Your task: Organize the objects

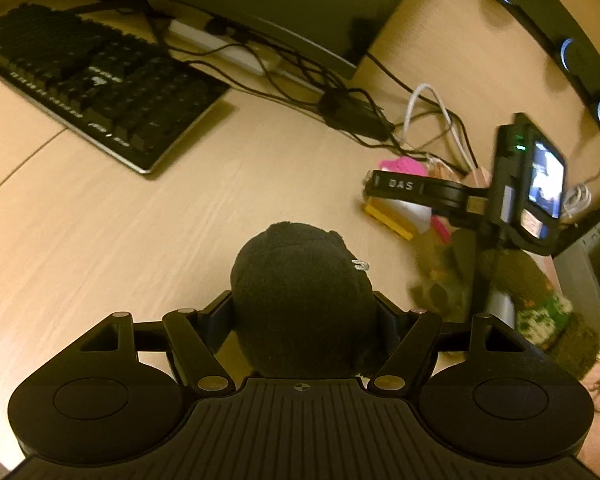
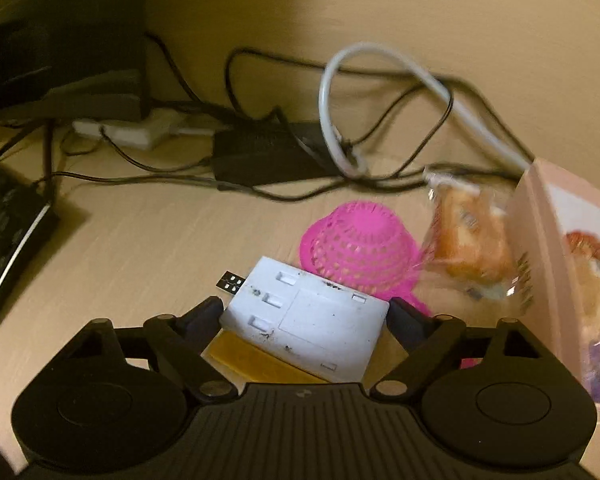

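My left gripper [image 1: 303,308] is shut on a black fuzzy plush ball [image 1: 300,292] with a small metal clip, held above the wooden desk [image 1: 140,220]. My right gripper [image 2: 305,312] is shut on a white and yellow plastic block [image 2: 306,322] with a black plug end. In the left wrist view the right gripper [image 1: 376,190] shows at the right, over the same block [image 1: 396,216]. A pink mesh basket [image 2: 360,246] lies upside down just beyond the block. A wrapped snack [image 2: 466,236] lies to its right.
A black keyboard [image 1: 92,80] lies at the left. A monitor base [image 1: 260,4], a black power brick [image 2: 260,156] and tangled cables [image 2: 380,92] sit at the back. A pink box [image 2: 572,280] stands at the right. Green plush toys [image 1: 532,300] lie right of the left gripper.
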`<act>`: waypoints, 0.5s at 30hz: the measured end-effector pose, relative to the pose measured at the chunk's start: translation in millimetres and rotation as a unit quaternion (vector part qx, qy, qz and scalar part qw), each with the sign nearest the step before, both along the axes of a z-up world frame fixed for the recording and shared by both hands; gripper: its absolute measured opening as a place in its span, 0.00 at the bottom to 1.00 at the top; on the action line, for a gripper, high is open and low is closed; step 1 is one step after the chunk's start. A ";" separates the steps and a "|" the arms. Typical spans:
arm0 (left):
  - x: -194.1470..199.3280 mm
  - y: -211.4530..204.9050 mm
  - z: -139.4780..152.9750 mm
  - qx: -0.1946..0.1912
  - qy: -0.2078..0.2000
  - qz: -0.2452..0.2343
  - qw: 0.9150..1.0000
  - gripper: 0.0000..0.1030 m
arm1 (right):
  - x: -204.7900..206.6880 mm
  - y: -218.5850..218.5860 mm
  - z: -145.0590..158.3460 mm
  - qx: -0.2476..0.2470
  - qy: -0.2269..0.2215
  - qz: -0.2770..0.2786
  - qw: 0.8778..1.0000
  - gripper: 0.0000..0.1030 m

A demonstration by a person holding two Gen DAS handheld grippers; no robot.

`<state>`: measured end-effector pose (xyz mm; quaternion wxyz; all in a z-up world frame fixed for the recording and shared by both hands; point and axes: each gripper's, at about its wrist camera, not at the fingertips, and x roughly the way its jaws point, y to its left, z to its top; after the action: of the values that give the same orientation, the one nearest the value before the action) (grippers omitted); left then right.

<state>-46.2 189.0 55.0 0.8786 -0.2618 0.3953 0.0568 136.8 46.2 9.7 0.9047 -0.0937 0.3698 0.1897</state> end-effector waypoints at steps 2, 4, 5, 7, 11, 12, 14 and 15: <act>5.0 -6.6 -0.8 0.001 0.002 -0.010 1.000 0.74 | -18.8 -13.6 15.9 0.007 -0.023 0.022 0.999 0.86; 10.6 -14.7 -1.6 0.002 0.004 -0.022 1.000 0.74 | -35.0 -29.7 29.4 0.018 -0.030 0.043 0.998 0.86; 13.2 -19.5 -1.6 0.003 0.005 -0.028 1.000 0.74 | -44.8 -39.0 34.3 0.021 -0.033 0.052 0.998 0.86; 17.7 -28.6 -1.1 0.004 0.003 -0.040 0.999 0.74 | -67.7 -61.2 39.4 0.017 -0.035 0.064 0.997 0.86; 23.6 -47.6 -0.8 0.007 -0.003 -0.059 0.998 0.74 | -112.0 -106.8 30.9 -0.021 -0.041 0.072 0.996 0.86; 24.7 -52.2 -1.4 0.006 -0.003 -0.062 0.998 0.74 | -121.1 -119.8 25.6 -0.039 -0.041 0.068 0.996 0.86; 26.7 -60.4 -3.0 0.006 -0.001 -0.066 0.998 0.74 | -128.5 -138.6 17.0 -0.064 -0.033 0.054 0.996 0.86; 27.6 -65.0 -3.9 0.007 0.000 -0.068 0.998 0.74 | -130.7 -147.3 12.9 -0.074 -0.034 0.041 0.996 0.87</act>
<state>-18.6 124.0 51.1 0.8822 -0.2283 0.4118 -0.0010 6.1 -101.2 22.6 0.8986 -0.1822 0.3479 0.1954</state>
